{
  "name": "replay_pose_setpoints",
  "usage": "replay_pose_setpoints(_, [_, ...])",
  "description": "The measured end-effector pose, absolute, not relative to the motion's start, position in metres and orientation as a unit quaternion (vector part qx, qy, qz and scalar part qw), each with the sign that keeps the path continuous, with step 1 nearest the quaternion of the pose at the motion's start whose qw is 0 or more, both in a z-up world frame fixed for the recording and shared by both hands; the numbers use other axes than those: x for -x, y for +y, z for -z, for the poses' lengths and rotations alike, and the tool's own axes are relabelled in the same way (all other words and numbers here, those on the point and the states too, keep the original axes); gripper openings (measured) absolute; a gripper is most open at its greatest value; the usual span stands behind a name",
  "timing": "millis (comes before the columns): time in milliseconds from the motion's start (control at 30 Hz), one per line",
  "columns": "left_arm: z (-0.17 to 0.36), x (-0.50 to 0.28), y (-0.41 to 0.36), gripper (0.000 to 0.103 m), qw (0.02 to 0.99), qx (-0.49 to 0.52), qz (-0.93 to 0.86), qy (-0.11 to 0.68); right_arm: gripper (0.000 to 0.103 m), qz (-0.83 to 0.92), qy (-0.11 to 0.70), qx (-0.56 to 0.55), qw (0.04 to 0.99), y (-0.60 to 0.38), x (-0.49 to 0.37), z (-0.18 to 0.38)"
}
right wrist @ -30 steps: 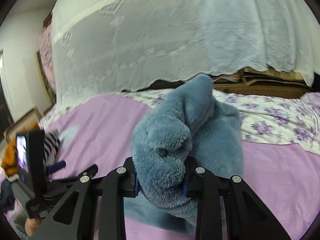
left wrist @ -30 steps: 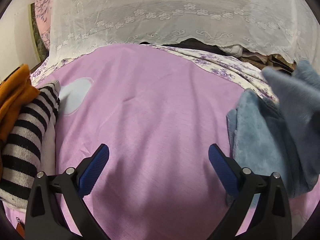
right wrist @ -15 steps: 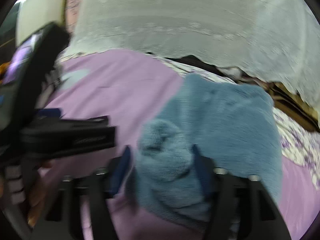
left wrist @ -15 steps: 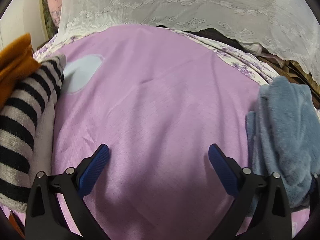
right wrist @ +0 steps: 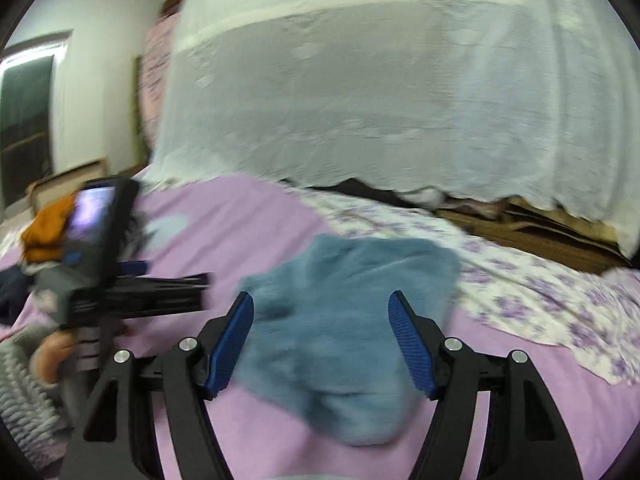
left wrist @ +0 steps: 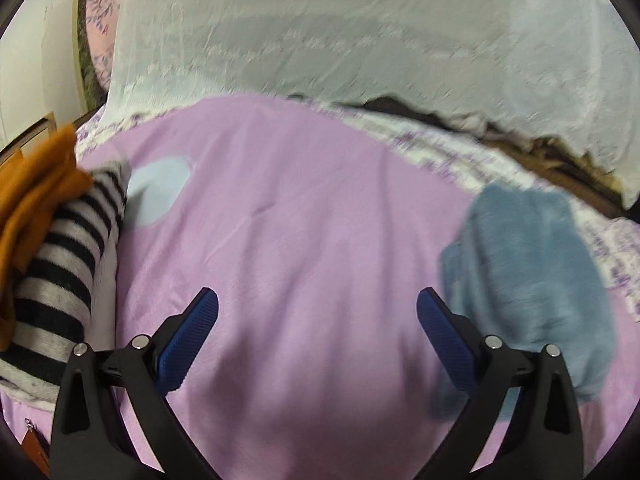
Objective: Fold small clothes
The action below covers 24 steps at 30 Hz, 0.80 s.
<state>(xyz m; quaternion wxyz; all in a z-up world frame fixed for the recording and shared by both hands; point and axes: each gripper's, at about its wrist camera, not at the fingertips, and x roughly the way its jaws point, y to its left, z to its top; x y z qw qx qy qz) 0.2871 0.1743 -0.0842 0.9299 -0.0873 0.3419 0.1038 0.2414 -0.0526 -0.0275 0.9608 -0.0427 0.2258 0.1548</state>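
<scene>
A fluffy blue garment (right wrist: 352, 320) lies bunched on the purple bed sheet (right wrist: 256, 232), free of any grip. My right gripper (right wrist: 321, 304) hovers just above its near part; the jaws stand wide and are closing a little, with the blue pads clear of the fabric. In the left wrist view the same blue garment (left wrist: 532, 280) rests to the right of my left gripper (left wrist: 317, 300). That gripper is open over bare purple sheet (left wrist: 300, 220) with nothing between its fingers.
At the left lies a pile with a black-and-white striped garment (left wrist: 60, 280) and an orange one (left wrist: 32, 188). A white lace net (left wrist: 360, 32) hangs across the back. A floral sheet (right wrist: 520, 280) lies to the right. A person's hand (right wrist: 52, 356) holds the left tool.
My right gripper has let go of the blue garment and drawn back; the garment dropped from a raised bunch to lie on the bed. The left gripper stayed open.
</scene>
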Motion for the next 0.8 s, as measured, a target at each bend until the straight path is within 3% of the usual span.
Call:
replay_pose_setpoints(200, [0.056,-0.305,0.132,0.098,0.938,0.068,-0.058,0.336,0.065,-0.152,0.258,0.008,0.954,-0.065,-0.270,0.047])
replay_pose_setpoints(400, [0.113,-0.333,0.110,0.099,0.922,-0.006,-0.093,0.375,0.065,-0.164,0.298,0.036,0.940,-0.054,-0.285,0.092])
replay_pose_setpoints(800, [0.143,-0.342,0.135,0.099,0.904,0.061,-0.099,0.411,0.066,-0.171,0.297,0.046,0.938,-0.055,-0.283,0.111])
